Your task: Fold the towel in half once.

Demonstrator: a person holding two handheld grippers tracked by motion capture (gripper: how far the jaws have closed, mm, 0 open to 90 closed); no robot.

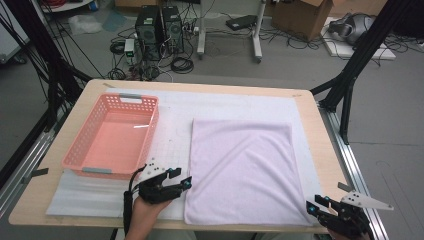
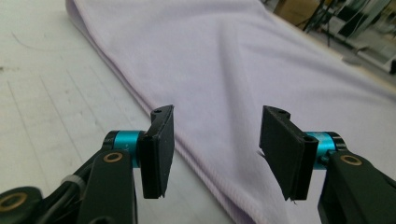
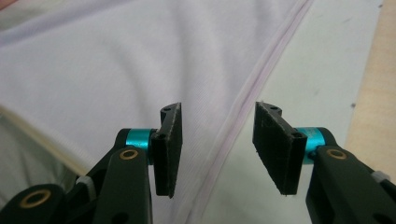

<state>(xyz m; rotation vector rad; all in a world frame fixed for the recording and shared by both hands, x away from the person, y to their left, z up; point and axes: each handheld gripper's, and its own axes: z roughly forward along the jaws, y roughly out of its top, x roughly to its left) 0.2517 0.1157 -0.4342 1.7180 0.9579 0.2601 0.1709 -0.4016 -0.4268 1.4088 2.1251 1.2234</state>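
A pale lilac towel (image 1: 245, 170) lies folded flat on a white mat (image 1: 175, 125) in the high view. My left gripper (image 1: 181, 178) hovers at the towel's left edge near its front corner, jaws open and empty. In the left gripper view the left gripper (image 2: 215, 149) straddles the towel (image 2: 243, 70) hem. My right gripper (image 1: 315, 206) sits at the towel's front right corner, also open. In the right gripper view the right gripper (image 3: 217, 140) frames the towel (image 3: 116, 70) edge, with nothing held.
A pink plastic basket (image 1: 77, 151) stands empty on the left of the table. The wooden table edge (image 1: 327, 150) runs along the right. Beyond the table are computer towers (image 1: 160, 30), cables and a cardboard box (image 1: 305, 15) on the floor.
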